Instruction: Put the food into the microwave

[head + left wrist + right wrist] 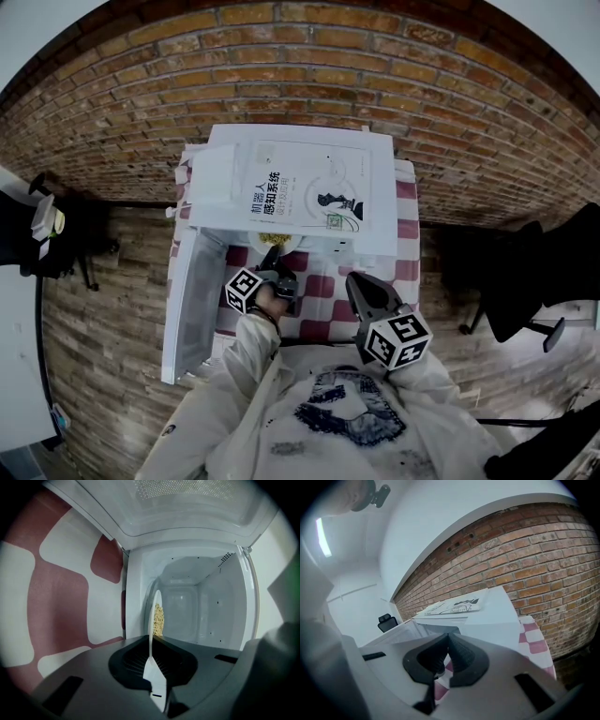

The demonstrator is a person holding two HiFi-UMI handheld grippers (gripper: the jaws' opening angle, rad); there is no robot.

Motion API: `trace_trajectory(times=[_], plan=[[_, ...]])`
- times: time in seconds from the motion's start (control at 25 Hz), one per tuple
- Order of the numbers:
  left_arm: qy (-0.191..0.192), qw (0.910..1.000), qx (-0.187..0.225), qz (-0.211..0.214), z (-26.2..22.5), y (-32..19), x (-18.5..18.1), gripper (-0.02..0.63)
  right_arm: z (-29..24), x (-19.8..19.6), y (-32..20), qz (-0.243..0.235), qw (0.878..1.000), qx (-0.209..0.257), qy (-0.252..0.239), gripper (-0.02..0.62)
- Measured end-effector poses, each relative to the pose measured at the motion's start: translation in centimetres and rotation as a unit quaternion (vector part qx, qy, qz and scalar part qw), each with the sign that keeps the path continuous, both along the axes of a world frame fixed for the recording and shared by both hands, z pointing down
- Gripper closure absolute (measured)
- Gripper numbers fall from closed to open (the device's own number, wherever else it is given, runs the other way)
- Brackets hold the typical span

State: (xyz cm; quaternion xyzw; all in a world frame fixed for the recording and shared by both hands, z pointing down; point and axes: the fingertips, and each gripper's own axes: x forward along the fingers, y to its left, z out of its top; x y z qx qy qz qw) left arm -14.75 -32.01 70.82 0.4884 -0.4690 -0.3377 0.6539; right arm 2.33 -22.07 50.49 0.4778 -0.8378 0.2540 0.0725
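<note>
A white plate (281, 242) with yellowish food (159, 618) sits at the mouth of the open white microwave (225, 178). My left gripper (274, 255) is shut on the plate's near rim (151, 634), which shows edge-on in the left gripper view. The bare white cavity (192, 611) lies just beyond the food. The microwave door (192, 300) hangs open to the left. To the right, in front of the microwave, my right gripper (356, 286) is shut with nothing between its jaws (447, 641).
The microwave stands on a red and white checked tablecloth (323, 286) against a brick wall (309, 66). A printed sheet (305, 192) lies on top of it. Black office chairs (525, 281) stand to the right, and a white desk (19, 309) to the left.
</note>
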Motion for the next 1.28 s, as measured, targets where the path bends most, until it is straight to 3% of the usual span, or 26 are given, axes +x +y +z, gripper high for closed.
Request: trace_trajectory(times=[0.36,0.56,1.16,1.28], plan=[[0.000,0.9997,0.018,0.016,-0.3,-0.3,0.5,0.586,0.2,0.3,0.0,0.003,1.000,-0.005,-0.003,0.581],[-0.005,0.9989,0.030,0.037,-1.0,-0.3,1.1,0.476,0.3,0.3,0.2,0.003,1.000,-0.008,-0.006,0.581],[-0.007,0.9993,0.026,0.027,-0.9,3.5,0.5,0.477,0.5,0.4,0.8,-0.003,1.000,-0.008,-0.017,0.581],[-0.010,0.9993,0.026,0.024,-0.9,3.7,0.3,0.505,0.6,0.5,0.8,-0.004,1.000,-0.009,-0.018,0.581]])
